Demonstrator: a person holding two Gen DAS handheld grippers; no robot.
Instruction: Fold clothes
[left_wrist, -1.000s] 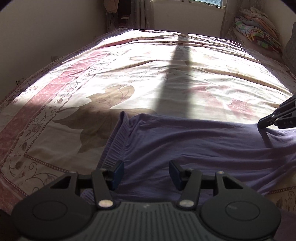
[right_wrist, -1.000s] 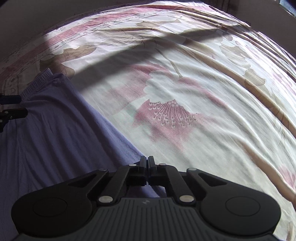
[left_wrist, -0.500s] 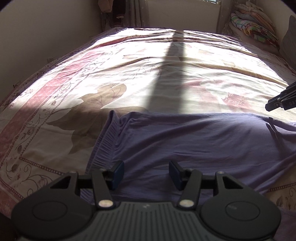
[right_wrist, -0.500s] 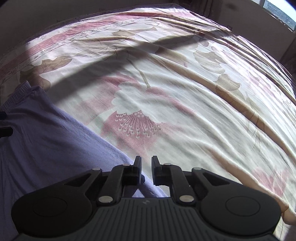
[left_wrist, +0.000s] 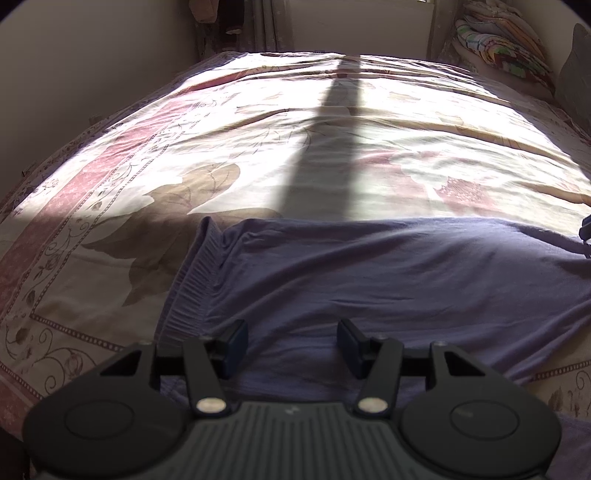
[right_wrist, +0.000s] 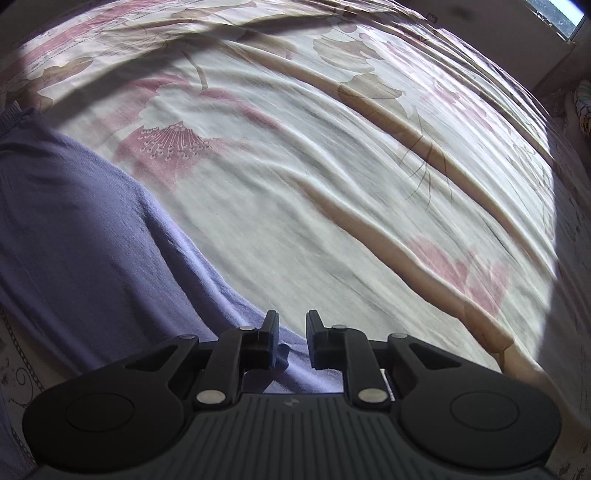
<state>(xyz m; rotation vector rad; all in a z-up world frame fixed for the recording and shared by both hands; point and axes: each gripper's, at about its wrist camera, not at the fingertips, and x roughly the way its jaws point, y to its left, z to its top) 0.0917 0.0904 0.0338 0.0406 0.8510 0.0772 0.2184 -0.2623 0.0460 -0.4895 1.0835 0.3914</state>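
**Purple Garment Lay Flat Across the Bed, Both Tools Empty**

Lying spread on the floral bed sheet (left_wrist: 229, 122), the purple garment (left_wrist: 369, 269) ran with its long axis from left to right, crosswise to the way both tools pointed. Its ribbed waistband (left_wrist: 192, 273) formed the left end, and the cloth stretched away rightward from there toward the bed's near edge.

The left tool (left_wrist: 291, 341) hung over that left end, just right of the waistband, with its jaws standing moderately apart and nothing between them; the fabric lay flat beneath and ahead of them. It was the nearer tool to the waistband by a clear margin.

Farther right, the right tool (right_wrist: 291, 339) hovered at the garment's far edge, where purple cloth gave way to bare sheet. Its jaws showed a narrow gap with no fabric pinched in it, so it gripped nothing. In the right wrist view the garment lay to the left of and under that tool, with open sheet ahead.

Judging from this layout, any fold along the long axis would probably start from one end, each tool taking the corner on its own side.
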